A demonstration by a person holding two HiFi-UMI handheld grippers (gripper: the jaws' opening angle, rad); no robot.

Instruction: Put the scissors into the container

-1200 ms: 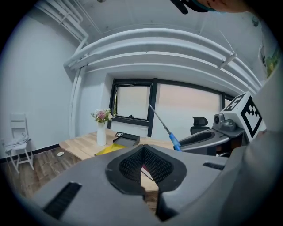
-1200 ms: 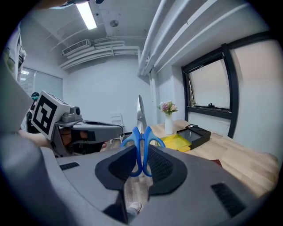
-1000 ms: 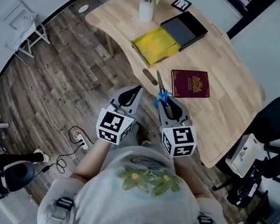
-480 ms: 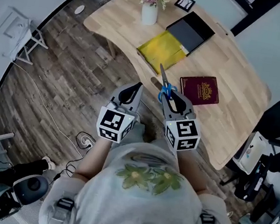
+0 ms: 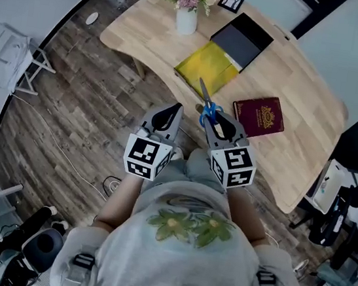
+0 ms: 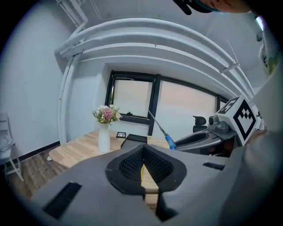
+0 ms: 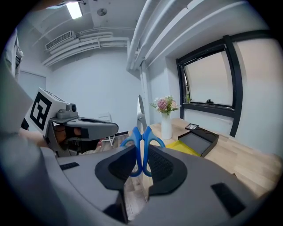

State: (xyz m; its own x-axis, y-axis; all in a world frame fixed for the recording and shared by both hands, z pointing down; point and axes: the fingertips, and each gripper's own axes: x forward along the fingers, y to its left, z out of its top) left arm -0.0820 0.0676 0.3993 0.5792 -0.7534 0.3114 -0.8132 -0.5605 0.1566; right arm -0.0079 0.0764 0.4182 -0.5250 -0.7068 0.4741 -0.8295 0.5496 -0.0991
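Plainly the right gripper [image 5: 216,121] has the scissors [image 5: 206,103] pinched by their blue handles, blades pointing forward and up. The black container [image 5: 243,39] lies ahead on the table, well apart, just past a yellow item [image 5: 206,63] — in line with the blades. The left gripper [image 5: 168,114] — jaws together, empty — hangs alongside, no nearer.

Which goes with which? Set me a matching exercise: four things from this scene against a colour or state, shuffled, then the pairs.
Things:
1. scissors
2. vase
3. book
4. container

Colour or state:
a. dark red
b. clamped in the right gripper
c. black
d. white

Pairs: 1-b, 2-d, 3-a, 4-c
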